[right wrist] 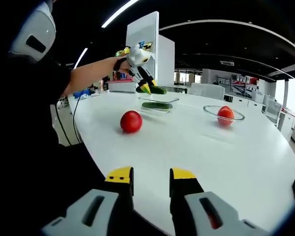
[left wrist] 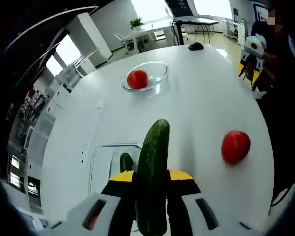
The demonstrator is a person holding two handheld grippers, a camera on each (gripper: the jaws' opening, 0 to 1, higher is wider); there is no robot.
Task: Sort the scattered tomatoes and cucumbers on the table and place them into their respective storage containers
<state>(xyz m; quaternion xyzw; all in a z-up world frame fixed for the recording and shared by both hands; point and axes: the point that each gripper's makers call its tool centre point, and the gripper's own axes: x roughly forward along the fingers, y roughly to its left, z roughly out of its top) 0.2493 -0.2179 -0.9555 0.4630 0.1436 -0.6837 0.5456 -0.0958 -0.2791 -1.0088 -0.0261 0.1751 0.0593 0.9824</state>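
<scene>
In the left gripper view my left gripper (left wrist: pixel 151 176) is shut on a long dark green cucumber (left wrist: pixel 153 167), held above a clear rectangular container (left wrist: pixel 99 160) with another cucumber (left wrist: pixel 126 161) in it. A round glass bowl (left wrist: pixel 159 78) farther off holds a tomato (left wrist: pixel 137 78). A loose tomato (left wrist: pixel 235 146) lies on the white table (left wrist: pixel 201 98) to the right. In the right gripper view my right gripper (right wrist: pixel 150 177) stands open over the near table edge, empty. There the left gripper (right wrist: pixel 146 88) holds its cucumber (right wrist: pixel 157 90) over the container (right wrist: pixel 158 102); the loose tomato (right wrist: pixel 131 121) and the bowl (right wrist: pixel 224 114) show too.
A black object (left wrist: pixel 196 46) lies at the table's far end. More desks and a potted plant (left wrist: pixel 136 22) stand beyond. A person's arm (right wrist: pixel 91 73) and dark clothing (right wrist: pixel 29 123) fill the left of the right gripper view. White cabinets (right wrist: pixel 152 44) rise behind the table.
</scene>
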